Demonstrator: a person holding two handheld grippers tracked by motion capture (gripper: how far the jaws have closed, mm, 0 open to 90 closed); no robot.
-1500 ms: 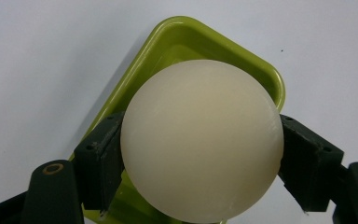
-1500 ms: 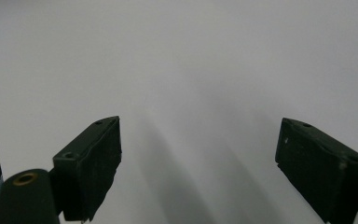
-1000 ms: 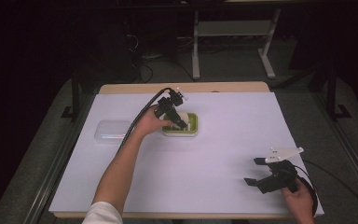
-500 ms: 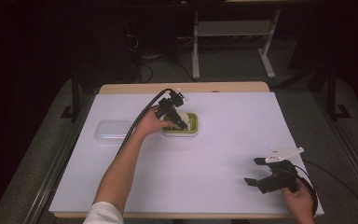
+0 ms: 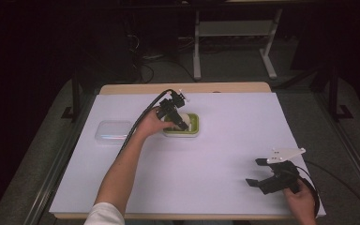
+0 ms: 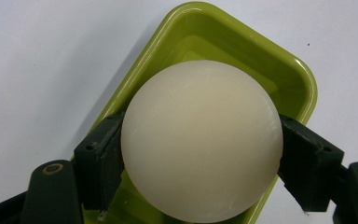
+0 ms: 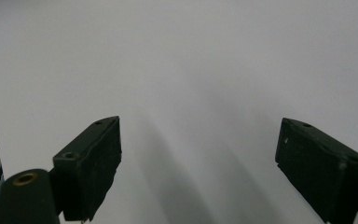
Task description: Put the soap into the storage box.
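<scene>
Left gripper view, ball (image 6: 200,140) hiding tray (image 6: 242,51) floor

A clear plastic lid (image 5: 114,131) lies on the white table (image 5: 225,154); a white metal stand (image 5: 234,33) stands on the floor behind.

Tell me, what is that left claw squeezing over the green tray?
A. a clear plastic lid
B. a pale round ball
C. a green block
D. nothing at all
B: in the left gripper view the left claw has a black jaw pressed on each side of the pale round ball, above the green tray.
</scene>
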